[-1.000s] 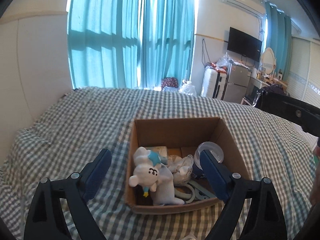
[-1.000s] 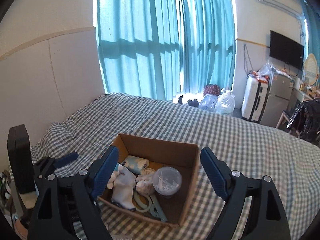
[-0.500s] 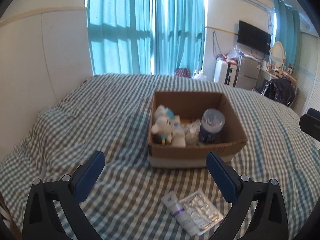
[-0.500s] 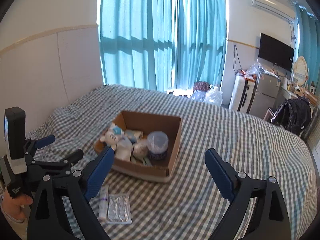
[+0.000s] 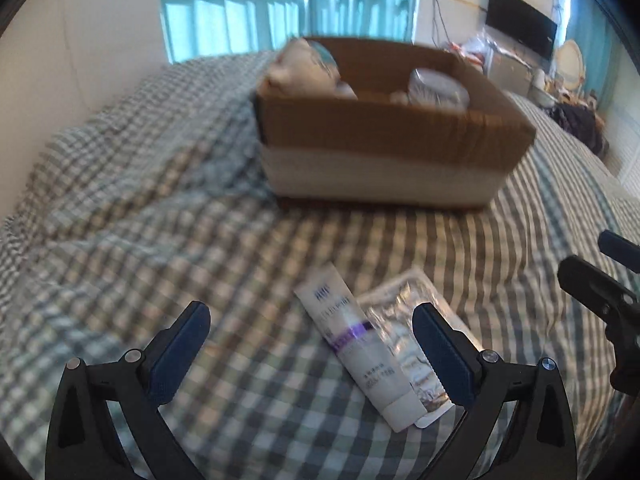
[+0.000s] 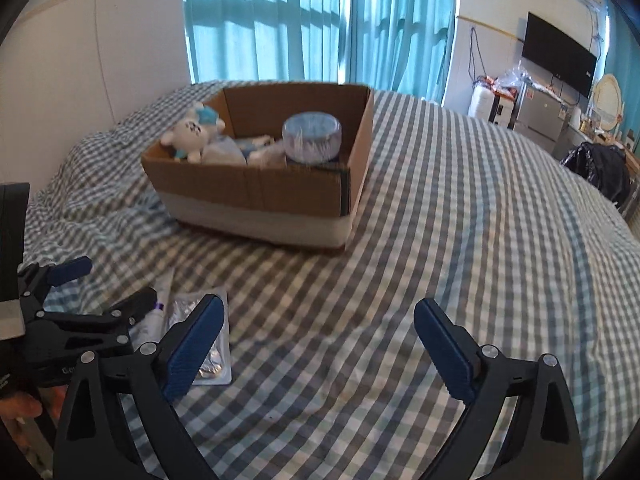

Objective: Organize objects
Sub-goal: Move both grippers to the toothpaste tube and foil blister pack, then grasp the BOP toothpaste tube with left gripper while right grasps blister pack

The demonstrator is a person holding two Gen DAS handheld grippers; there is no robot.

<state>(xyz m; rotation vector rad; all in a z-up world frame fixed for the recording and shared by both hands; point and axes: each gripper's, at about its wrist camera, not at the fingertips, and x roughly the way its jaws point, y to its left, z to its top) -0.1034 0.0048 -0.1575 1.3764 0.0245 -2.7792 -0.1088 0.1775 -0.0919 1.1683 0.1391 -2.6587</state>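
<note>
Two items — a white tube [image 5: 358,346] and a foil pack [image 5: 404,330] — lay touching on the checked bedspread [image 6: 460,220], outside the cardboard box [image 6: 260,196] already holding several objects; left gripper [image 5: 308,348] and right gripper [image 6: 320,344] hovered spread apart and empty, the job seemingly near done.

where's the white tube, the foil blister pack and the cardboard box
white tube [image 5: 352,336], left wrist view, mid-body by the purple band
foil blister pack [image 5: 400,312], left wrist view, crinkled foil face
cardboard box [image 6: 256,188], right wrist view, near front wall
</note>
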